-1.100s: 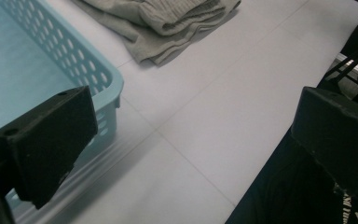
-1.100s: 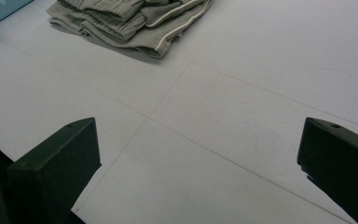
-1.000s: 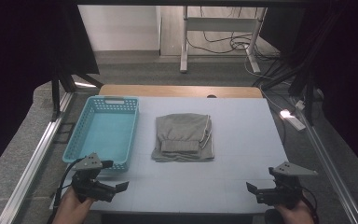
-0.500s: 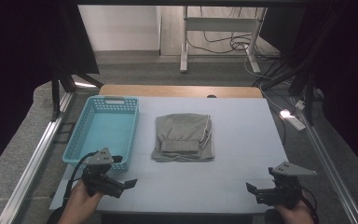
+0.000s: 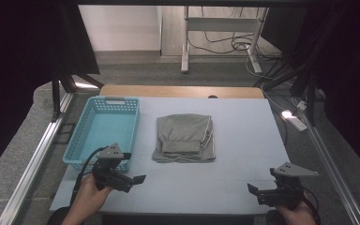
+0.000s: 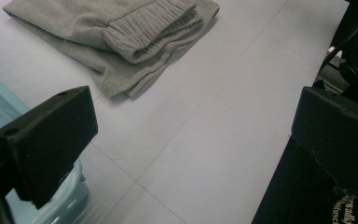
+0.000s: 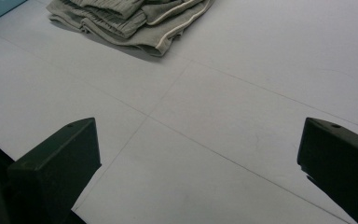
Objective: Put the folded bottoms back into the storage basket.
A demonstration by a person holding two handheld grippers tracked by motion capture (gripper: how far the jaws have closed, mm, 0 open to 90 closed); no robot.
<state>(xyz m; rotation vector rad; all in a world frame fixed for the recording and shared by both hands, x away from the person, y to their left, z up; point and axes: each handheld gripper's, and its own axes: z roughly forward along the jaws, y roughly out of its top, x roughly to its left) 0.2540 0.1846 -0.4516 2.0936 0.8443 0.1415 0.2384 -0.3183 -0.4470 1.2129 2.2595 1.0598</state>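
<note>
A folded grey garment (image 5: 184,137) with a ribbed waistband lies flat in the middle of the white table (image 5: 243,140). My left gripper (image 5: 133,180) hovers near the front left, just off the basket's near corner, with its jaws wide apart and pointing right. In the left gripper view, the garment (image 6: 121,28) lies ahead of the left gripper (image 6: 191,140), apart from it. My right gripper (image 5: 255,191) is held at the front right edge, open and pointing left. In the right gripper view, the garment (image 7: 126,18) sits well beyond the right gripper (image 7: 198,158), with bare table between.
A light blue plastic basket (image 5: 104,131) with nothing in it stands left of the garment; its corner (image 6: 70,196) is close under my left jaw. A wooden strip (image 5: 183,91) borders the table's far edge. Metal rails and cables run along both sides.
My left gripper has moved away from the front left corner, forward and to the right, toward the garment. The right gripper and the garment have stayed put.
</note>
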